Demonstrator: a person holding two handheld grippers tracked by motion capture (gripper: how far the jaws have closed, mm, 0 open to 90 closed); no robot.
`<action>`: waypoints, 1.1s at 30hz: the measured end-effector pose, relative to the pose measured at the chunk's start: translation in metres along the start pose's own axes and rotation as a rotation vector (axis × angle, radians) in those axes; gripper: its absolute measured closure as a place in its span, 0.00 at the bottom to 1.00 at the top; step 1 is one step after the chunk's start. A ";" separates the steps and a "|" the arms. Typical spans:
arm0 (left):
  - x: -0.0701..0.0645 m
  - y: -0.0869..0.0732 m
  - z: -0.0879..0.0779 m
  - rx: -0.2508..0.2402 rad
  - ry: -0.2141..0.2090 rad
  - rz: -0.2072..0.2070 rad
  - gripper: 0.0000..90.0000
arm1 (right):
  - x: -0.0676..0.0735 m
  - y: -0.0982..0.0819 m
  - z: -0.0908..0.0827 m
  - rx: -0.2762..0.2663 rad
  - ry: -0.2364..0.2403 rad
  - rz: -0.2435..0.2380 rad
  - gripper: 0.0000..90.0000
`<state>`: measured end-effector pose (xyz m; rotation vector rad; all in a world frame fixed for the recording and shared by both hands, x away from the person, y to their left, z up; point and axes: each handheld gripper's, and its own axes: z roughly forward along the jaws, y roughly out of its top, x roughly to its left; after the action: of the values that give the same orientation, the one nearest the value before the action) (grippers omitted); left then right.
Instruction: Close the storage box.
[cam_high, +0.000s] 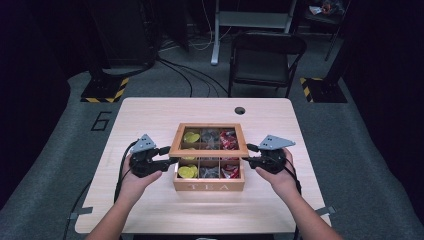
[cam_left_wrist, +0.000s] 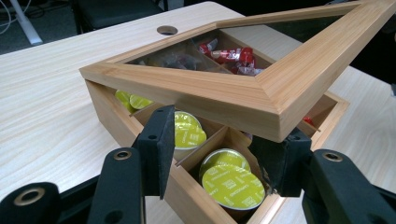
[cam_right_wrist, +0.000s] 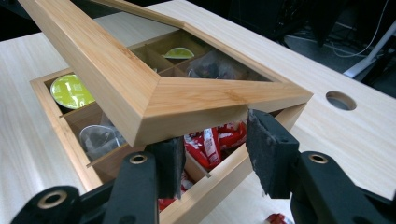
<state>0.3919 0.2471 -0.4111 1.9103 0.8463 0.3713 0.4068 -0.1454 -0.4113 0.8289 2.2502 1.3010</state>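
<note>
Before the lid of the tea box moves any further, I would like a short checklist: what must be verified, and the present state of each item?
1. Lid raised off the box, front edge lifted: ok.
2. Left claw under the lid's near corner: ok. Whether its pads press the wood: cannot tell.
3. Right claw under the other front corner: ok. Firm hold: cannot tell.
4. Lid level from side to side in the high view: ok.
5. Yellow capsules and red packets lying inside their compartments, below the lid: ok.
6. Box resting flat on the table, away from its edges: ok.
</note>
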 end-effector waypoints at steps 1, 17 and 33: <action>0.000 -0.001 0.000 0.005 0.000 0.005 0.55 | 0.000 -0.001 0.000 0.001 0.004 -0.004 0.63; -0.005 -0.016 0.002 -0.016 -0.017 -0.012 0.62 | 0.011 -0.015 -0.004 0.008 0.053 0.020 0.59; -0.009 -0.026 0.004 -0.007 -0.029 0.008 0.62 | 0.023 -0.025 -0.012 -0.007 0.087 0.063 0.62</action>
<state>0.3776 0.2452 -0.4348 1.9085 0.8169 0.3501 0.3754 -0.1472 -0.4290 0.8625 2.3018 1.3984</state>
